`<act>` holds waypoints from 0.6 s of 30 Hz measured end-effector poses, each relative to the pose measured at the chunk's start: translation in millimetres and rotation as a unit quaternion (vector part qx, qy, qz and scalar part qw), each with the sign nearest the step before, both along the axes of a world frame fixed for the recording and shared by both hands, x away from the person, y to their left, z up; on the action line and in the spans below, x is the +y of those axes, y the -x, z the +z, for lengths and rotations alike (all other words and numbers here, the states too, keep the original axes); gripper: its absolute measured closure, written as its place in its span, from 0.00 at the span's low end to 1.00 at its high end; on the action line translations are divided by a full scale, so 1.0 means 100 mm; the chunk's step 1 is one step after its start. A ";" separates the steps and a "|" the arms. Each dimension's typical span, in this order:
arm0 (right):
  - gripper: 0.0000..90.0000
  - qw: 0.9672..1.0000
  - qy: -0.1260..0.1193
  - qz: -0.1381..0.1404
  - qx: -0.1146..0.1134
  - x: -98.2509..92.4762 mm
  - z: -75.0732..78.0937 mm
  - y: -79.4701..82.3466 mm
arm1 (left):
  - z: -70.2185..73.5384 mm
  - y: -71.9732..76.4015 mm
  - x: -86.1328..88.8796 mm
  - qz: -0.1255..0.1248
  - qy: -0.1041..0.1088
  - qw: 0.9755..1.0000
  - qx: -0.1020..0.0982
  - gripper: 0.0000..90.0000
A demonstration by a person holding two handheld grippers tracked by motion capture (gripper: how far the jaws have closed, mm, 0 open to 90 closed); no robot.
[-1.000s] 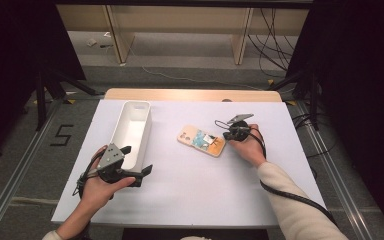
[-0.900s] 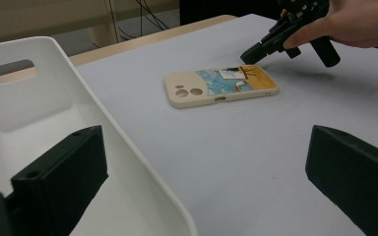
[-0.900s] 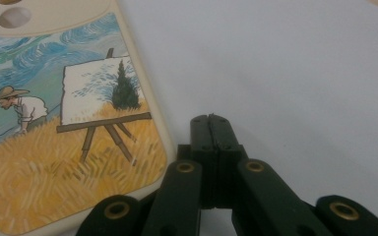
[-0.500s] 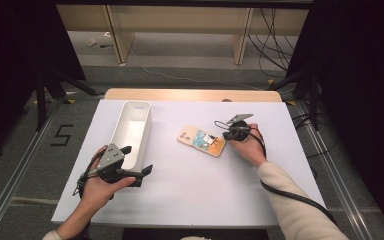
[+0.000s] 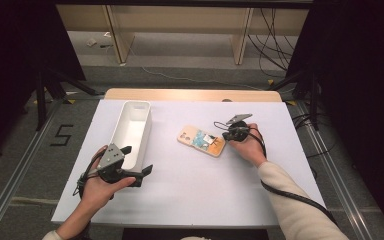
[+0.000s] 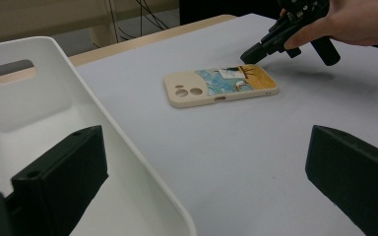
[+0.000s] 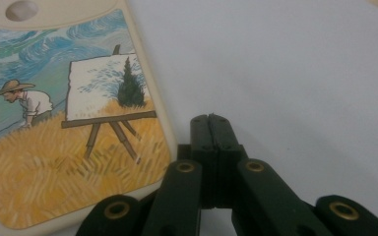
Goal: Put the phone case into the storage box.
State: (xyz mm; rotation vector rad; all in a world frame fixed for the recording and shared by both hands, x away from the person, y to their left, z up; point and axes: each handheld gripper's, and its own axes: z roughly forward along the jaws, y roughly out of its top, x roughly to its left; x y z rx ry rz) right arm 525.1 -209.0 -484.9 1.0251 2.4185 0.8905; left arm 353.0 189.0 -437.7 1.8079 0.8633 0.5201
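My right claw (image 5: 226, 134), jaws pressed together empty, sits at the cream painted phone case's (image 5: 201, 141) right end, mid-frame on the white worktop (image 5: 195, 190), apparently to nudge it; my left claw (image 5: 139, 167) gapes wide astride the white plastic bin's (image 5: 130, 131) wall, seemingly steadying it.

Right claw (image 5: 221, 133) at phone case (image 5: 201, 141) (cream, painted), left claw (image 5: 137, 162) beside white bin (image 5: 142, 135)

Cream phone case (image 5: 201, 141) lying flat on the white table (image 5: 220, 190), back up, painted with a painter, easel and wheat field; camera cutouts toward the white bin (image 5: 130, 131), well apart from it.
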 end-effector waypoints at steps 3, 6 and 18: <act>1.00 1.000 0.013 0.009 0.000 0.02 0.01 0.02 | 0.00 0.00 0.00 0.000 0.000 1.000 0.000 0.02; 1.00 0.999 0.024 0.020 -0.002 0.04 0.02 0.06 | 0.00 0.01 0.00 0.000 0.000 1.000 0.000 0.02; 1.00 0.997 0.057 0.054 0.004 0.09 0.06 0.22 | 0.00 0.01 0.00 0.001 0.002 1.000 0.001 0.02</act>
